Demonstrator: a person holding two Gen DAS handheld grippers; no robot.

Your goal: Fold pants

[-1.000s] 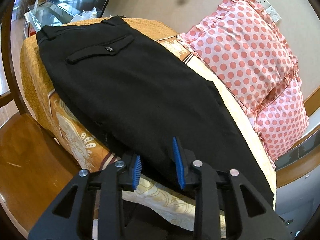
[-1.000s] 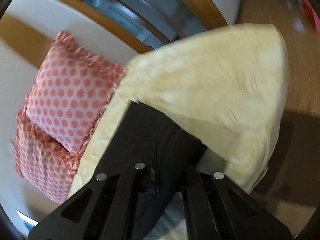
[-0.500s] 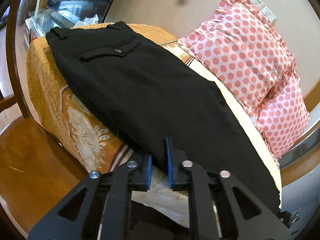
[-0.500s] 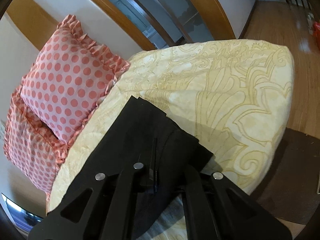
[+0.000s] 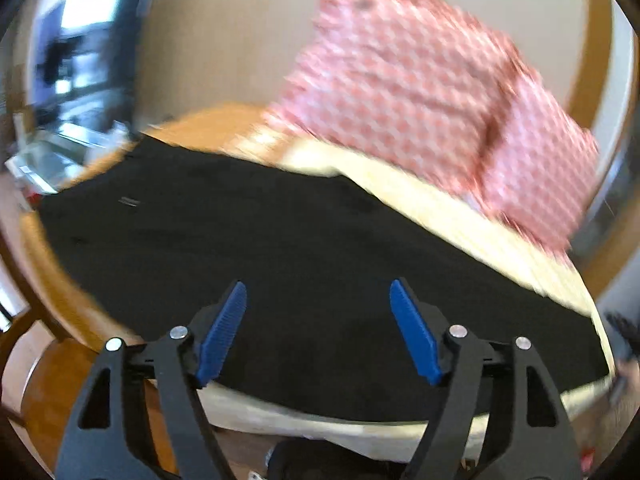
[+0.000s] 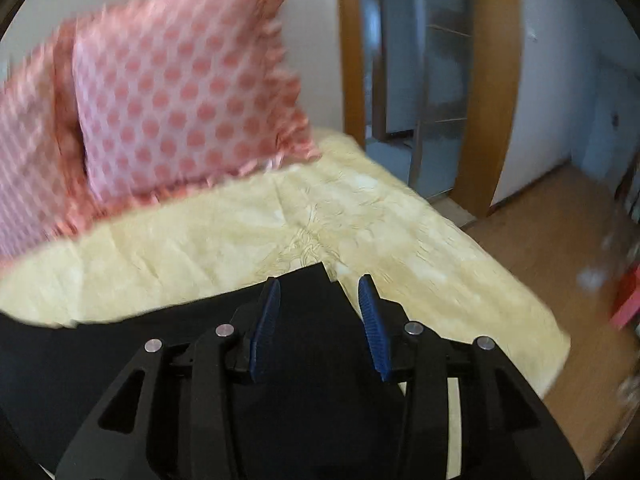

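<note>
Left wrist view showed the left gripper (image 5: 318, 332) with its blue-padded fingers spread wide and nothing between them, poised above the near edge of the black pants (image 5: 280, 264). The pants lay flat and lengthwise across a yellow bedspread (image 5: 460, 216), one long dark band running from the far left of the bed toward the right. Two pink polka-dot pillows (image 5: 432, 96) leaned against the wall behind. This picture was heavily smeared by motion, so fine detail of the cloth could not be made out.

Right wrist view showed the right gripper (image 6: 318, 316) likewise released, its fingers apart and straddling the squared-off leg end of the pants (image 6: 308, 320), which rested on the bedspread (image 6: 360, 216) near a doorway (image 6: 424, 80) and wooden floor (image 6: 552, 232).

Judging from this layout, the step in hand was taking a fresh hold for a fold across the length. To do it well, each gripper would want to settle before closing (the blur suggested neither was steady), bite the full thickness of both stacked legs at the edge without catching the bedspread beneath, and take matching spots so the leg end travels squarely toward the waist. A lopsided hold could leave a skewed fold.
</note>
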